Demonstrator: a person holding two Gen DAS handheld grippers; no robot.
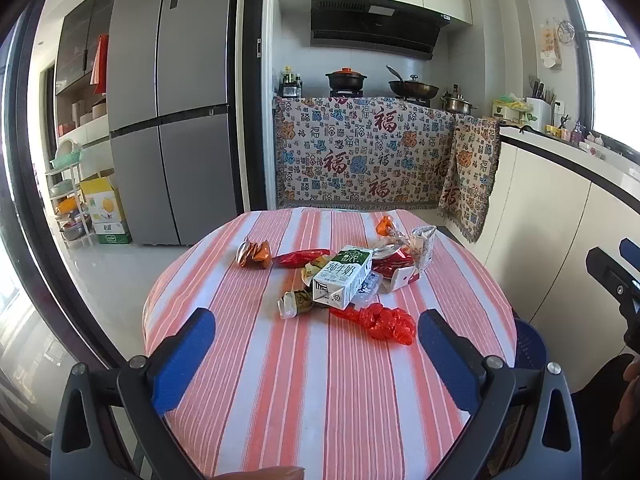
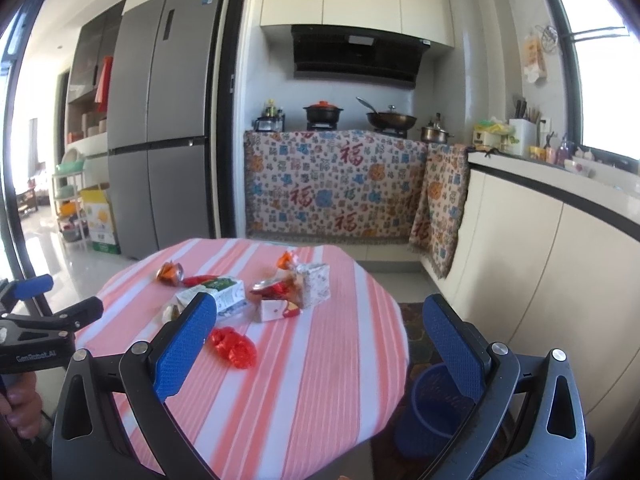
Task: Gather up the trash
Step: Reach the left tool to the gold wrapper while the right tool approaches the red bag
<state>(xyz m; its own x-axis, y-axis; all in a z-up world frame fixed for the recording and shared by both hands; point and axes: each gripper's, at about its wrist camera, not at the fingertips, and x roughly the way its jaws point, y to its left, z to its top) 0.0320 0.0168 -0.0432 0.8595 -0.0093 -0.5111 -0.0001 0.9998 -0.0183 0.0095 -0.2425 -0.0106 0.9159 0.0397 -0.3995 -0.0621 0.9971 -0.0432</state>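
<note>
A pile of trash, with a green milk carton (image 1: 340, 276) and a crumpled red wrapper (image 1: 380, 322) nearest, lies at centre frame in the left wrist view on the striped tablecloth (image 1: 320, 392). The left gripper (image 1: 316, 334) hangs over the near cloth with jaws spread wide and empty, and the right gripper (image 2: 320, 320) is equally wide and empty. Bare cloth runs to the table's lower edge, and a blue bin (image 2: 432, 408) stands on the floor at lower right of the right wrist view, contents unclear.

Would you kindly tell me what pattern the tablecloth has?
The tablecloth has salmon-pink and white stripes, clearest in the left wrist view.
</note>
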